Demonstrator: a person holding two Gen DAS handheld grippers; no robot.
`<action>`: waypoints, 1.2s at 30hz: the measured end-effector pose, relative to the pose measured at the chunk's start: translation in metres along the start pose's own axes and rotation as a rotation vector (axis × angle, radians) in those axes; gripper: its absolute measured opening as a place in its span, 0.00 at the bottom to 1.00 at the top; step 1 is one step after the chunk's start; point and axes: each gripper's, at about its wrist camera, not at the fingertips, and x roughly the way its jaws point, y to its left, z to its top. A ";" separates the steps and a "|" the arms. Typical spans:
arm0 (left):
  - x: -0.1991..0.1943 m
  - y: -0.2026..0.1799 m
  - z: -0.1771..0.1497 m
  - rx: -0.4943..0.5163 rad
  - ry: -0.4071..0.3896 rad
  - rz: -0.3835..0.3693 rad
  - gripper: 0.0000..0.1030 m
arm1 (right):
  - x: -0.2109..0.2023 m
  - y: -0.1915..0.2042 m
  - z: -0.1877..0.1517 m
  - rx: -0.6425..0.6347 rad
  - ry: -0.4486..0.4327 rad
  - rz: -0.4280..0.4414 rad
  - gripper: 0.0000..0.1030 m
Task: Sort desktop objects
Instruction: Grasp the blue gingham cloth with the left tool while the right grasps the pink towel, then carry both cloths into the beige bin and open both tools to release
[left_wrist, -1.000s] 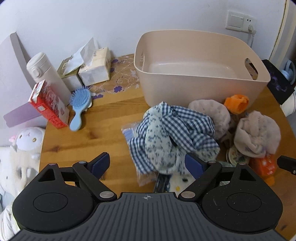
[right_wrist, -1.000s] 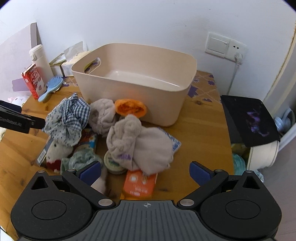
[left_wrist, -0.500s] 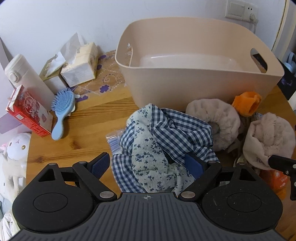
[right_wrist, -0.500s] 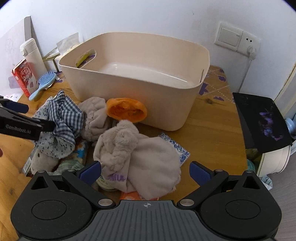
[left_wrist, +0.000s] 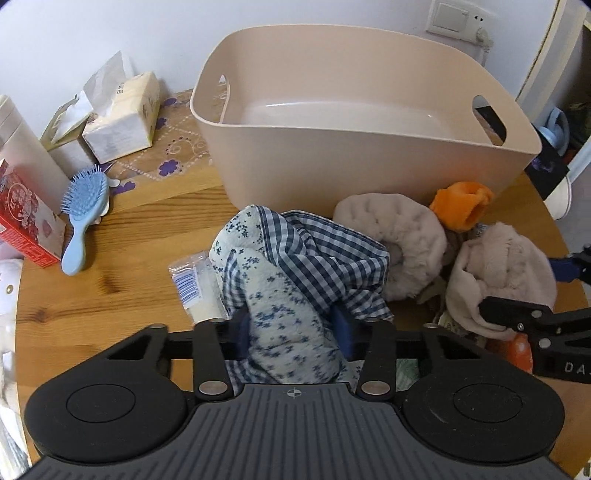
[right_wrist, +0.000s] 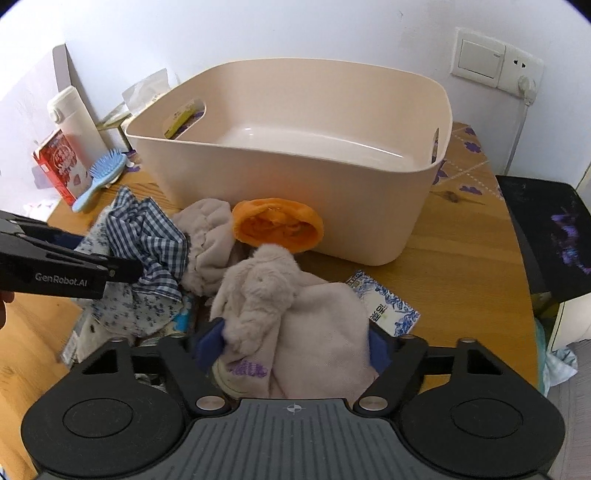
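Now both our grippers closed since moment ago: left gripper (left_wrist: 291, 326) clamps checked cloth (left_wrist: 317, 258), right gripper (right_wrist: 291, 341) clamps beige fleece (right_wrist: 295, 314), both on tabletop (right_wrist: 461, 258) before empty tub (right_wrist: 295, 177); lift next.

A: The tub (left_wrist: 369, 162) looks like smooth plastic with a soft sheen, and the bench (left_wrist: 110, 295) is grained wood.

B: Checked cloth (left_wrist: 325, 254) is thin woven cotton; the beige cloth (right_wrist: 306, 317) is fuzzy fleece. Brush (left_wrist: 83, 218): glossy plastic.
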 end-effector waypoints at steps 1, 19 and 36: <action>-0.001 0.000 0.000 -0.002 -0.001 0.000 0.33 | -0.001 0.000 -0.001 -0.001 -0.001 0.009 0.55; -0.039 0.018 -0.008 -0.045 -0.056 -0.005 0.16 | -0.037 0.004 -0.004 -0.023 -0.098 0.021 0.20; -0.096 0.034 0.025 -0.073 -0.217 0.006 0.16 | -0.078 -0.001 0.023 -0.045 -0.224 -0.015 0.21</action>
